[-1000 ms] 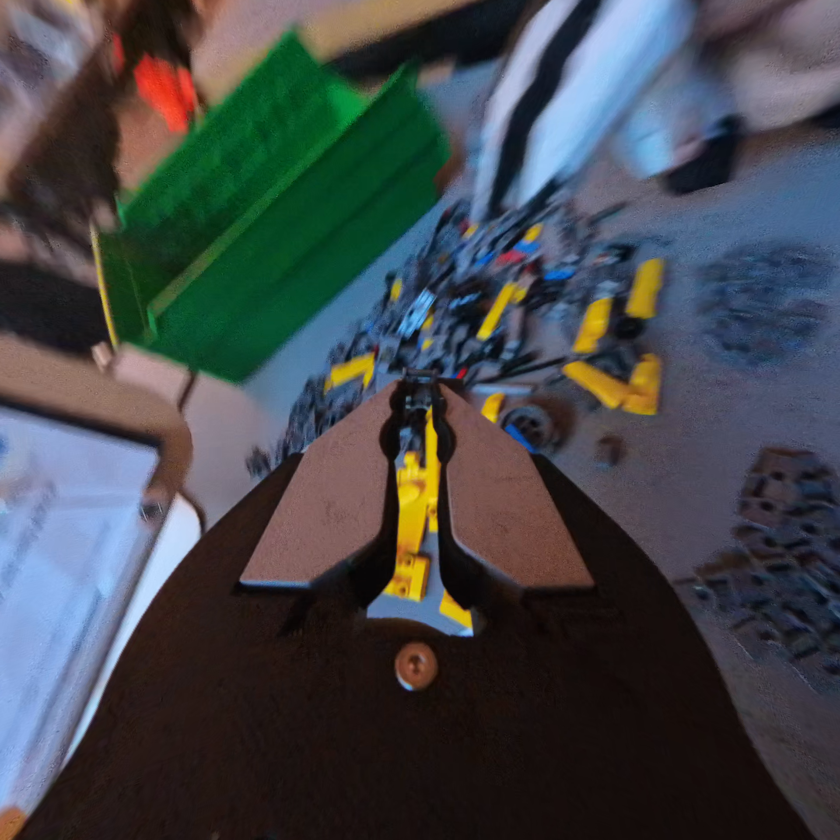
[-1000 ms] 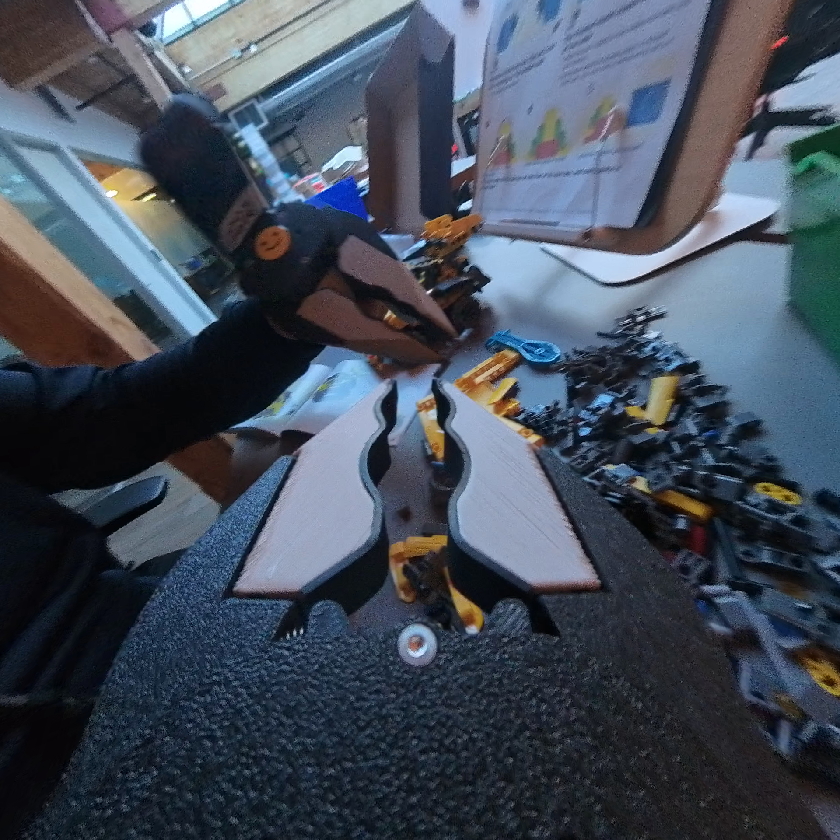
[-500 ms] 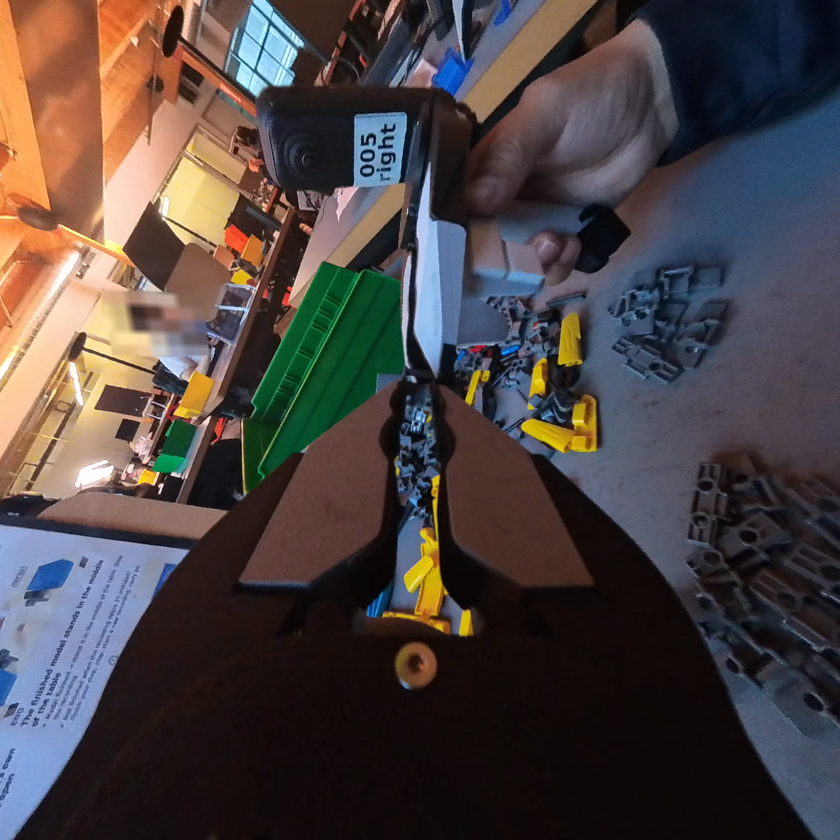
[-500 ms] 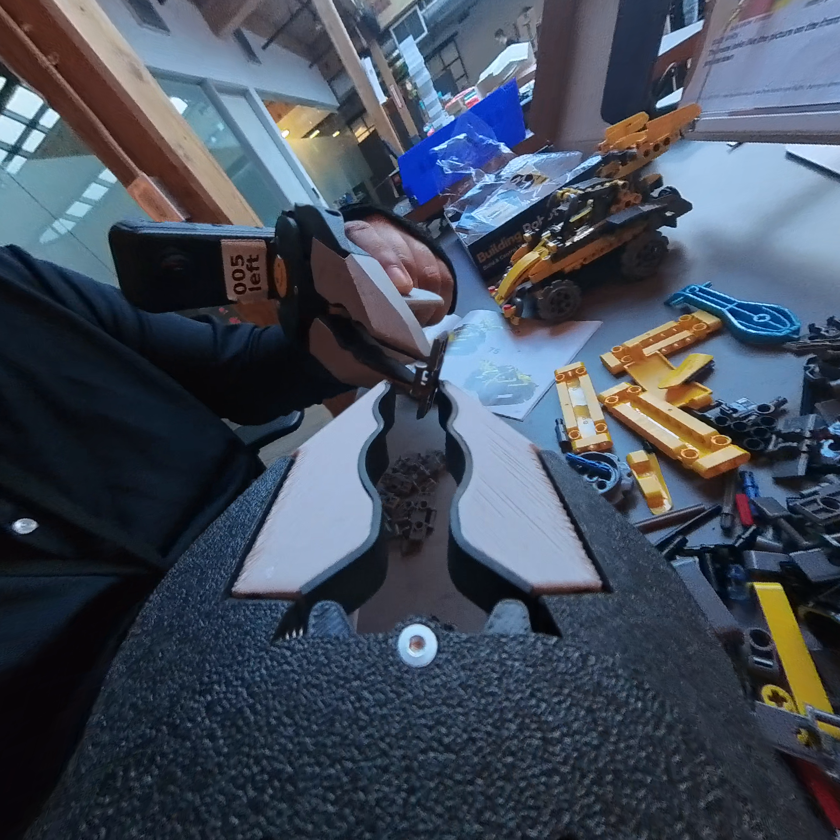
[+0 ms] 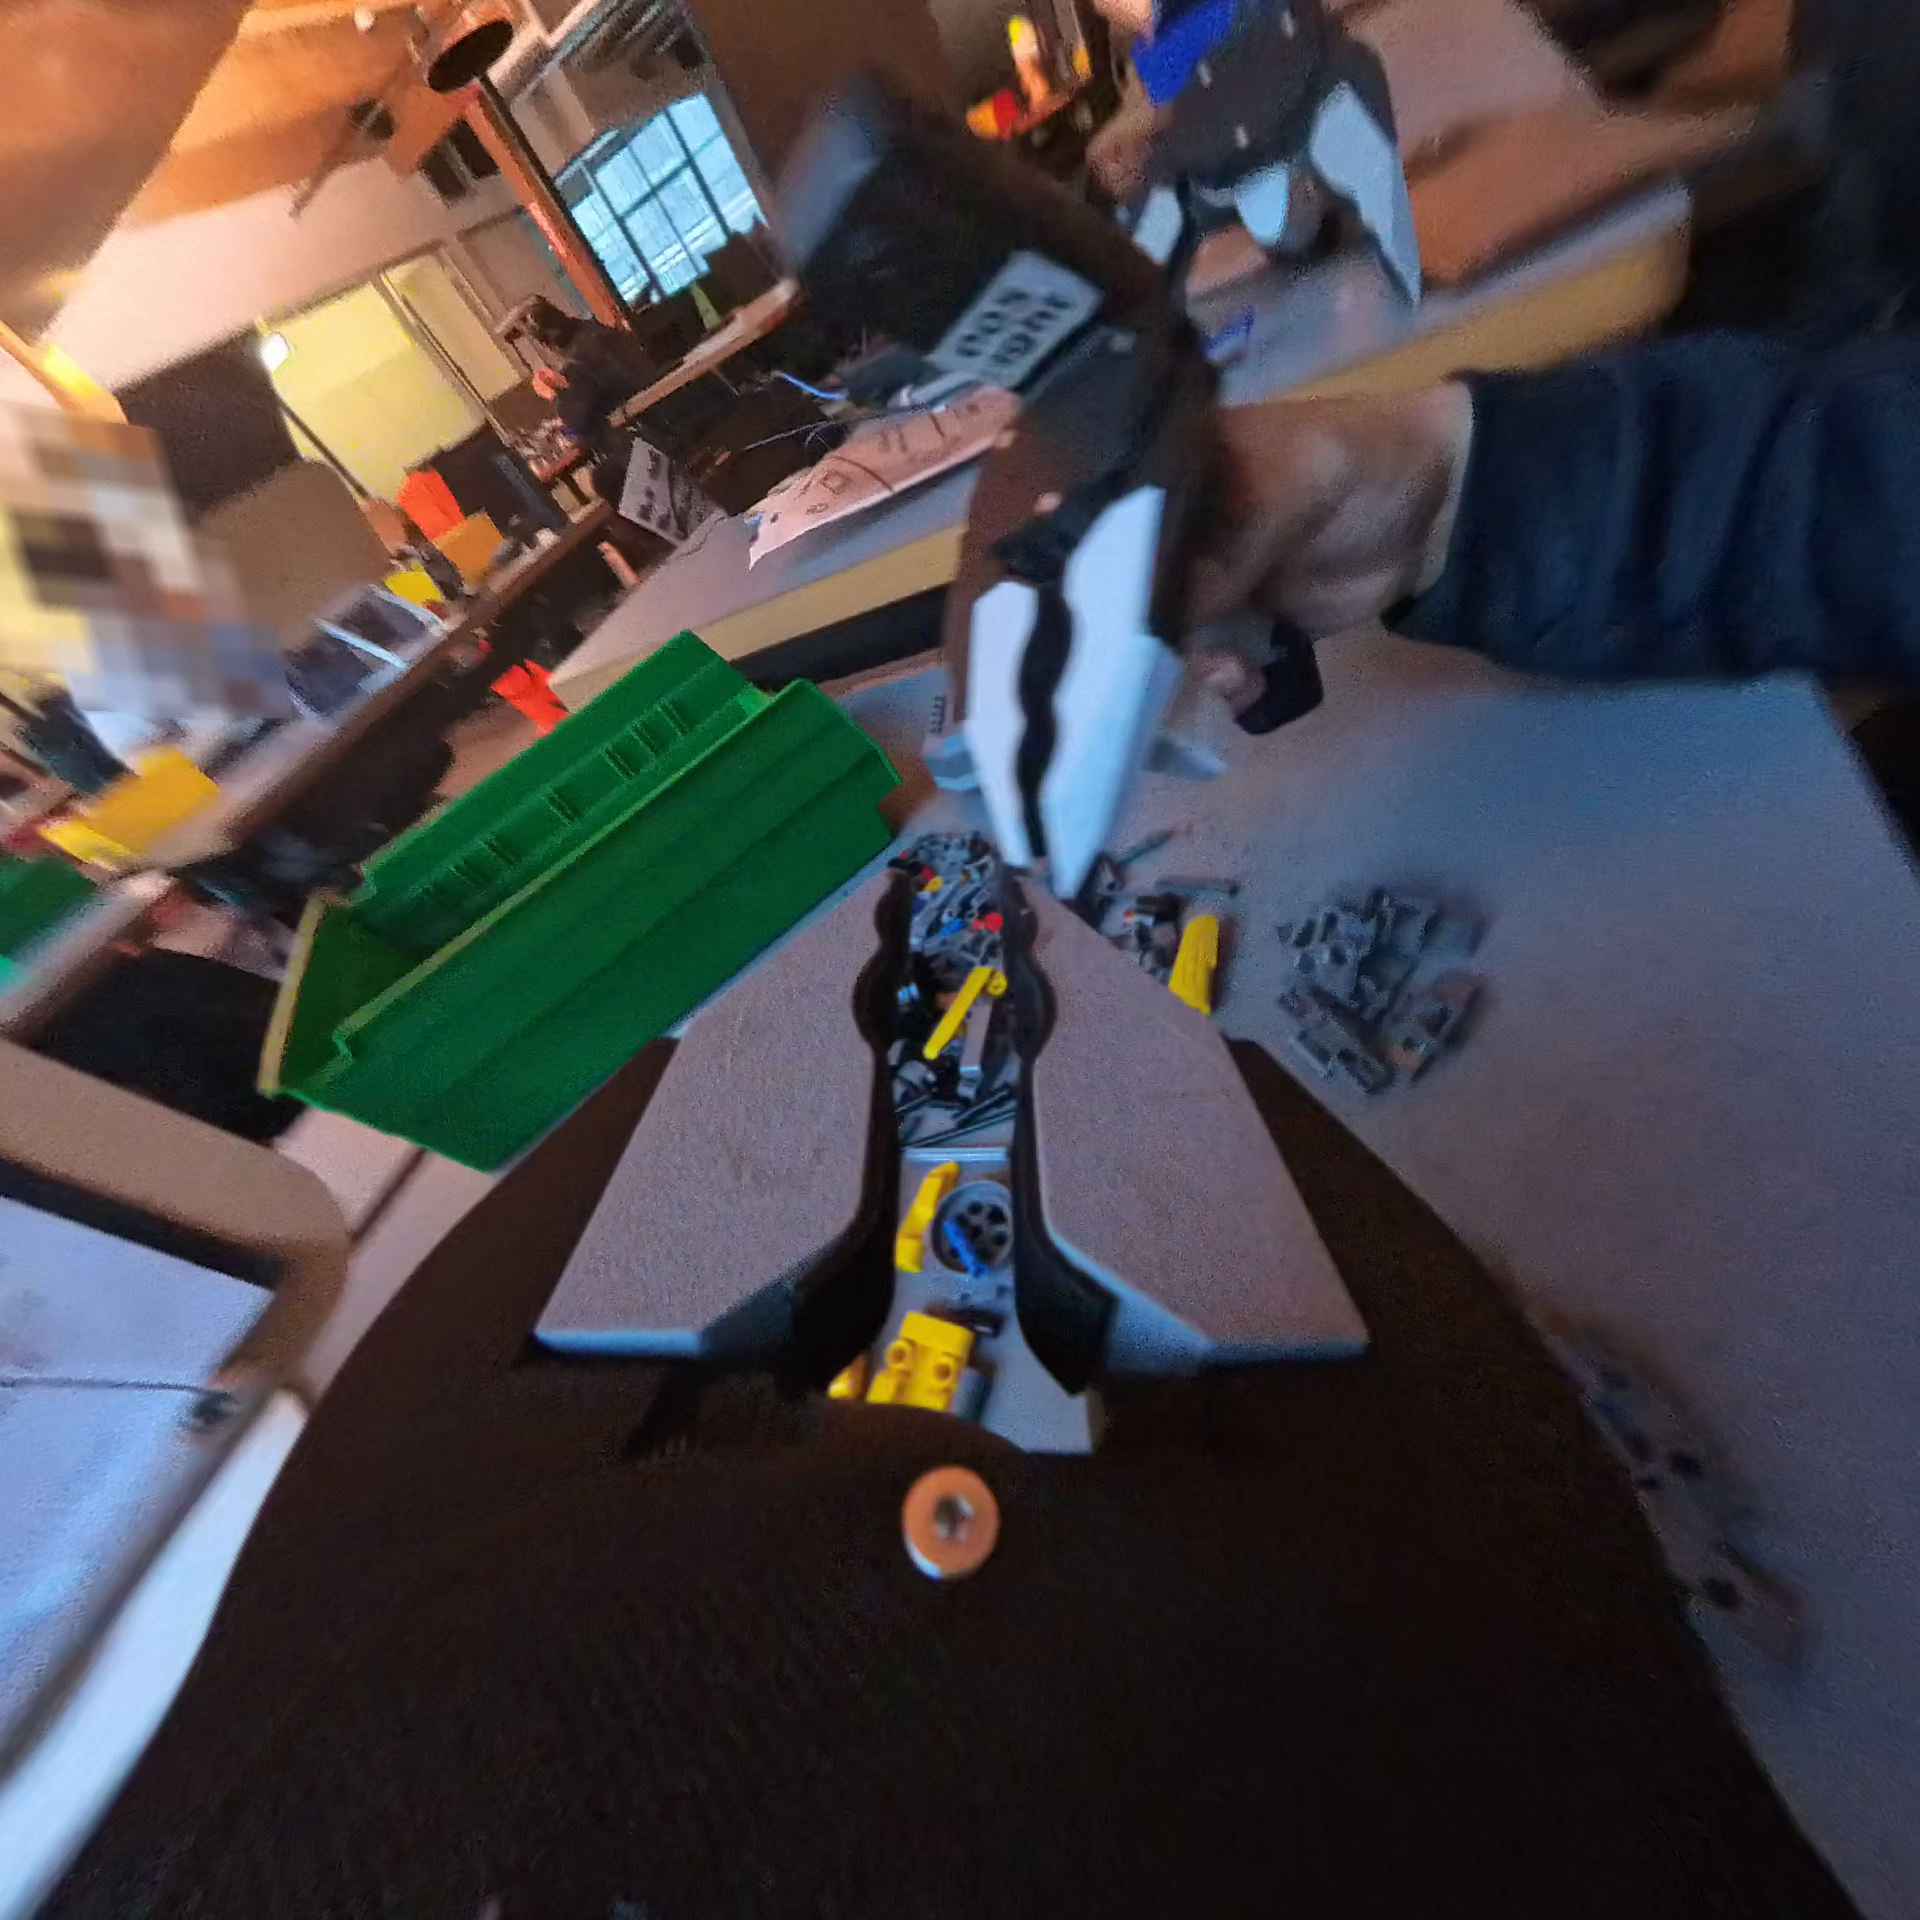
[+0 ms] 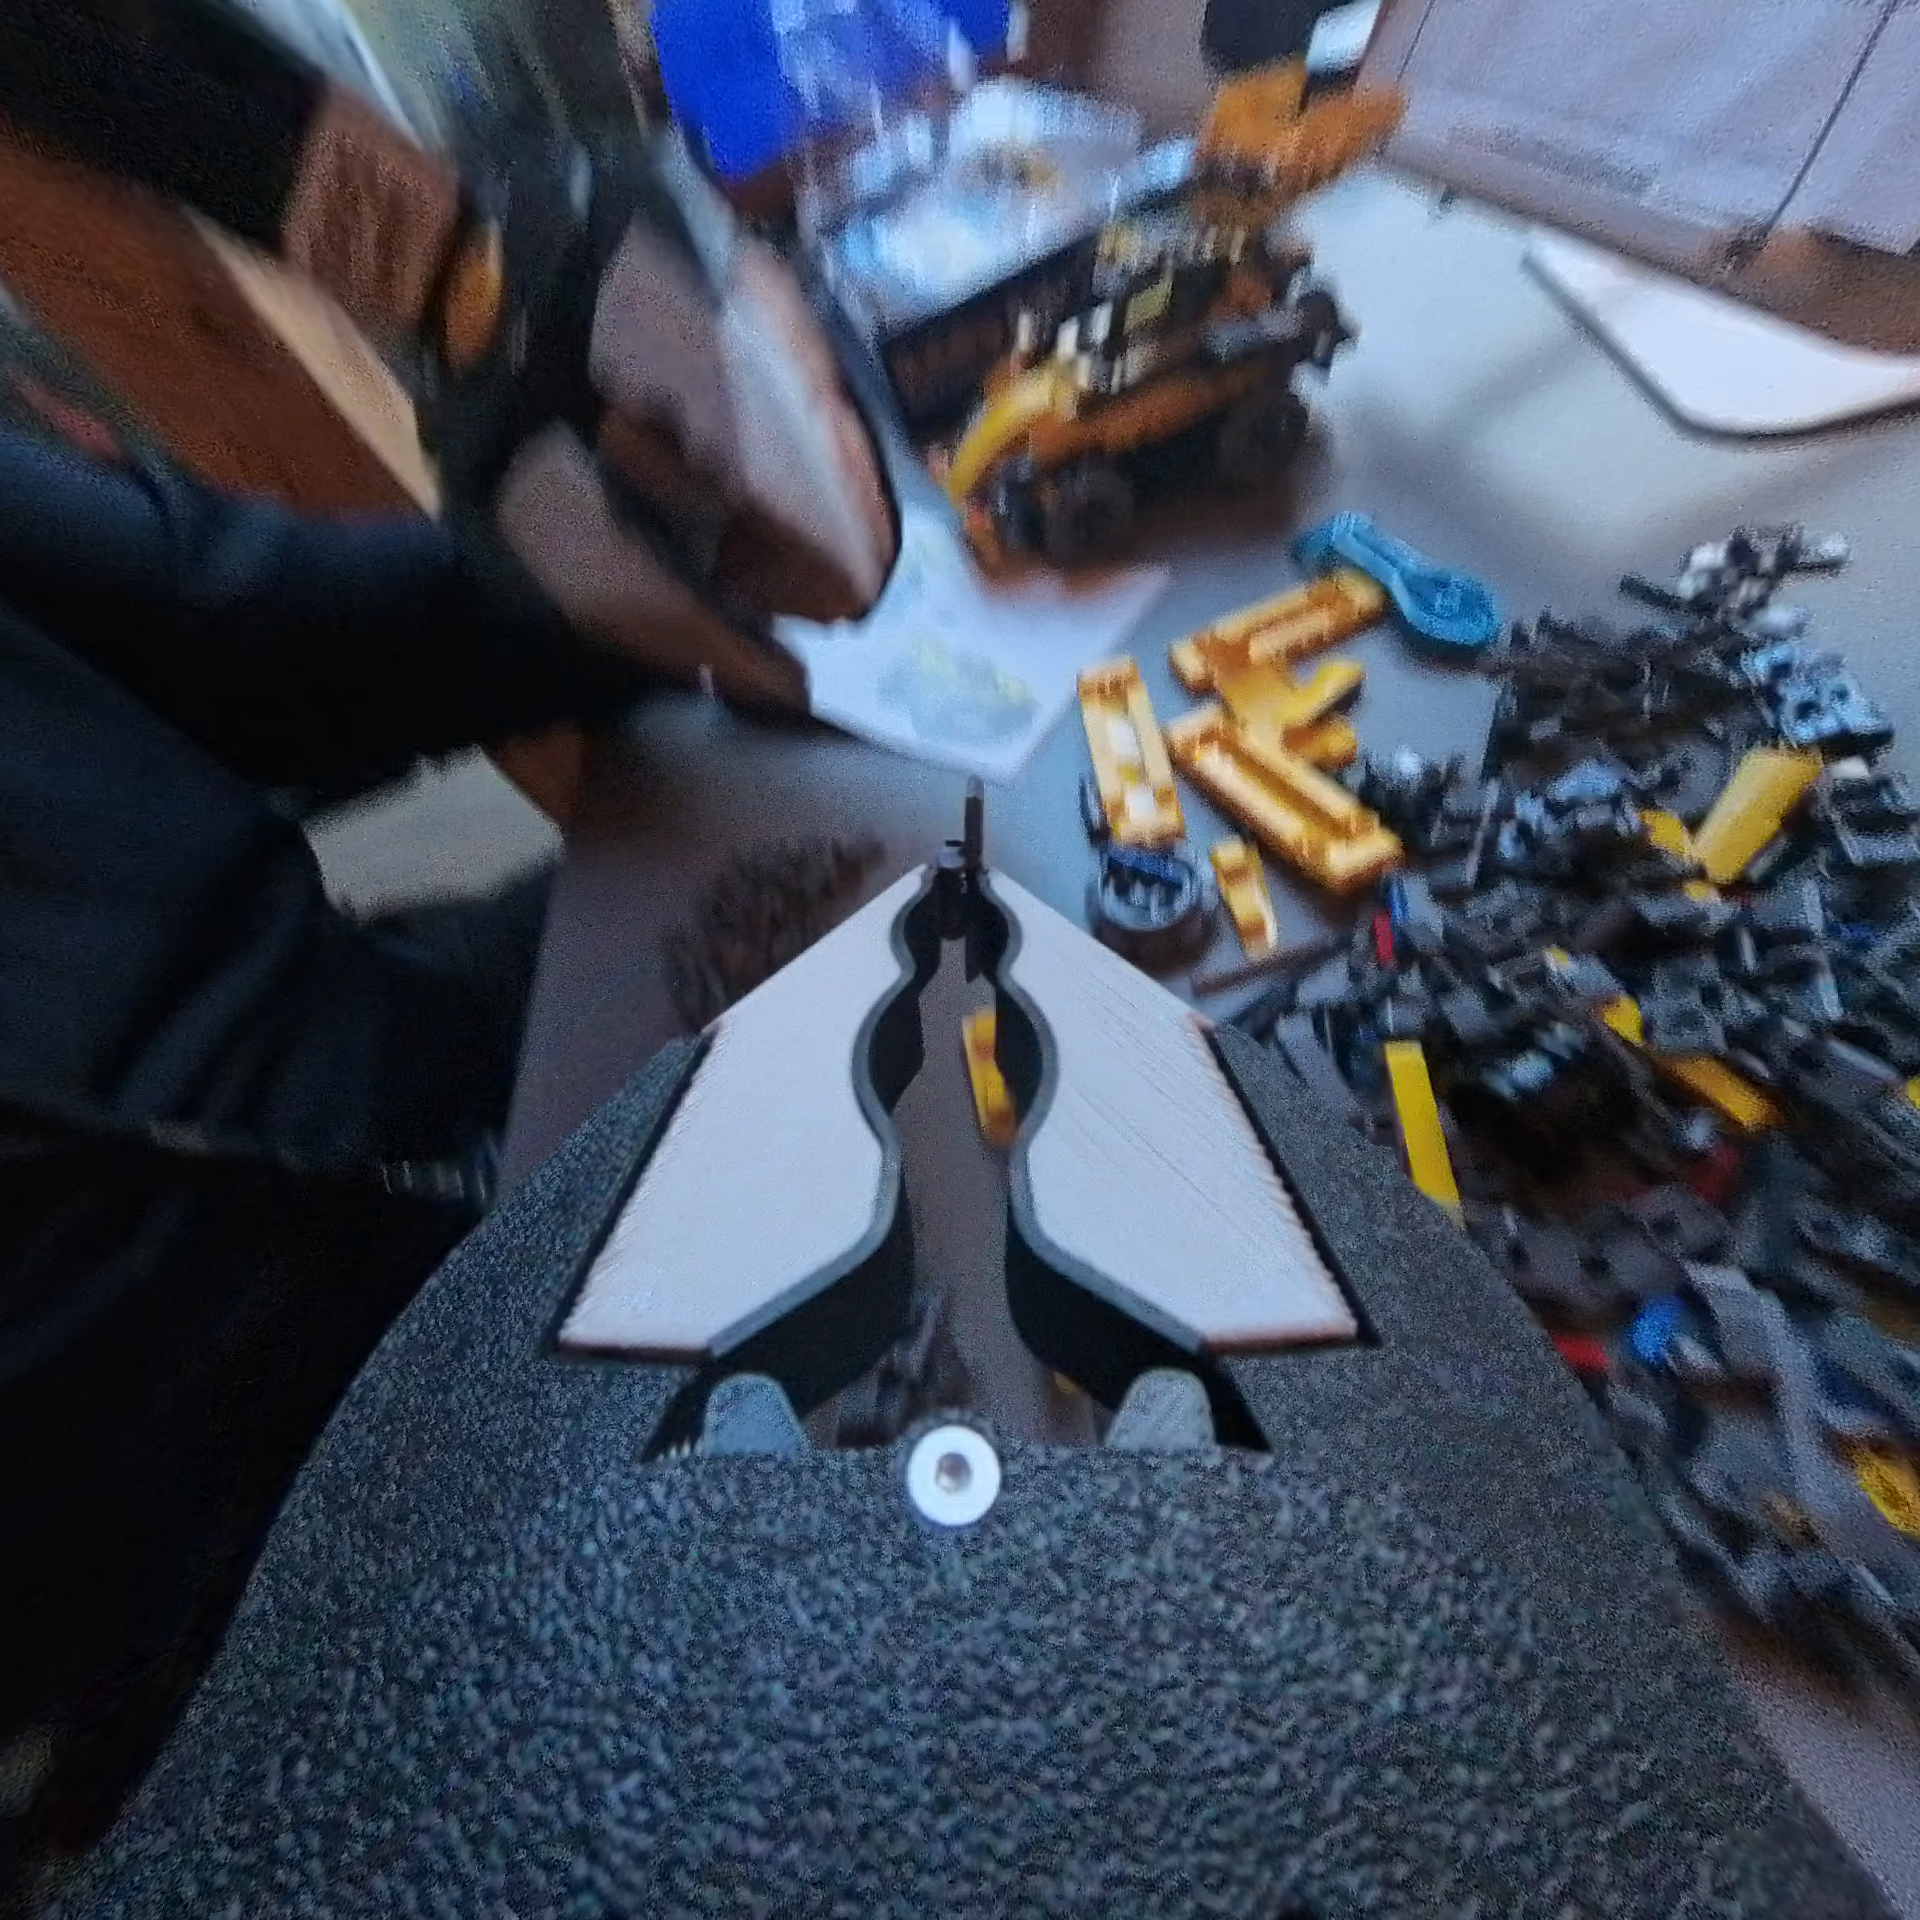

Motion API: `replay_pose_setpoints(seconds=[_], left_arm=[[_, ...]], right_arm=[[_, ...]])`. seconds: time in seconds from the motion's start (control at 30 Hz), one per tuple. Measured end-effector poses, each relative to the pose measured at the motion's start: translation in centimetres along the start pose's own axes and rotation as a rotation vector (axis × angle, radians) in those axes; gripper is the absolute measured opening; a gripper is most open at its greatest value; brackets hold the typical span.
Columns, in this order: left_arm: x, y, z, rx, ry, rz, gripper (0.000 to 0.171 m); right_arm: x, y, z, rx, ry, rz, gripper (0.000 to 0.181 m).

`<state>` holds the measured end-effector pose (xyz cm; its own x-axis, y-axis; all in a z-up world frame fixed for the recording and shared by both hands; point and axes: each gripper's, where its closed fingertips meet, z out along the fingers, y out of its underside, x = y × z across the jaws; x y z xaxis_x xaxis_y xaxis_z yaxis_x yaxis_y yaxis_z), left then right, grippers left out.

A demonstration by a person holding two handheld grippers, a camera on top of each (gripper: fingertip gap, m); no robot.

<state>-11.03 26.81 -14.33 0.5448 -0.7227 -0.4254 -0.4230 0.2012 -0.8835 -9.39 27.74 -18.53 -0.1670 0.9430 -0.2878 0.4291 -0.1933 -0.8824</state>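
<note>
My right gripper [image 6: 961, 883] is shut on a small black building-toy piece [image 6: 971, 831] that sticks out past its tips, held above the grey table [image 6: 727, 800]. My left gripper [image 5: 954, 883] is open and empty, and loose yellow and black parts [image 5: 961, 1003] on the table show through the gap. In the right wrist view the left gripper [image 6: 842, 634] is blurred at the upper left, off to the side of the held piece. In the left wrist view the right gripper [image 5: 1029, 831] points down just beyond my left fingertips, held by a hand [image 5: 1320, 520].
A green bin [image 5: 582, 935] lies to the left. A big heap of black, grey and yellow parts [image 6: 1662, 987] fills the right. Yellow beams [image 6: 1268, 748], a blue tool [image 6: 1403, 592], a booklet [image 6: 966, 665] and a built yellow-black vehicle [image 6: 1122, 384] lie ahead. Grey pieces [image 5: 1371, 987] lie right. Tip to tip, the grippers are about 5 centimeters apart.
The small black piece passed from the left gripper to the right: the right one shut on it, and the left one opened and drew away to the left.
</note>
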Motion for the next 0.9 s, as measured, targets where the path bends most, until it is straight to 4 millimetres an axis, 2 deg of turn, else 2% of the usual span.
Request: replay_pose_setpoints(seconds=[0.1,0.2,0.3,0.4,0.57,0.67,0.73,0.8,0.9], left_arm=[[-2.8,1.9,0.0,-0.025,-0.082,-0.174,0.019],[-5.4,6.0,0.3,-0.207,-0.190,-0.287,0.026],[-5.9,9.9,0.4,-0.388,-0.213,-0.367,0.031],[-6.3,11.2,0.4,-0.438,-0.227,-0.420,0.042],[-8.5,10.8,-0.4,-0.413,-0.260,-0.543,0.045],[-10.5,10.5,-1.1,-0.461,-0.269,-0.567,0.047],[-11.5,10.4,-0.7,-0.482,-0.253,-0.556,0.043],[-12.3,11.3,0.1,-0.521,-0.228,-0.548,0.032],[-13.3,14.1,1.2,-0.628,-0.204,-0.582,0.032]], right_arm=[[-1.0,3.6,-1.5,-0.180,-0.003,-0.108,0.005],[-2.7,6.2,-1.5,-0.301,-0.072,-0.182,0.005],[-3.6,8.4,-0.9,-0.411,-0.124,-0.182,0.006],[-3.2,10.0,-0.5,-0.491,-0.115,-0.189,0.006],[-3.4,9.6,-0.2,-0.464,-0.116,-0.203,0.011],[-3.9,8.1,-0.1,-0.392,-0.130,-0.227,0.012],[-3.6,7.0,-0.1,-0.337,-0.111,-0.233,0.012],[-2.9,6.0,0.0,-0.285,-0.074,-0.233,0.012],[-1.6,4.7,0.0,-0.219,-0.015,-0.227,0.012]])
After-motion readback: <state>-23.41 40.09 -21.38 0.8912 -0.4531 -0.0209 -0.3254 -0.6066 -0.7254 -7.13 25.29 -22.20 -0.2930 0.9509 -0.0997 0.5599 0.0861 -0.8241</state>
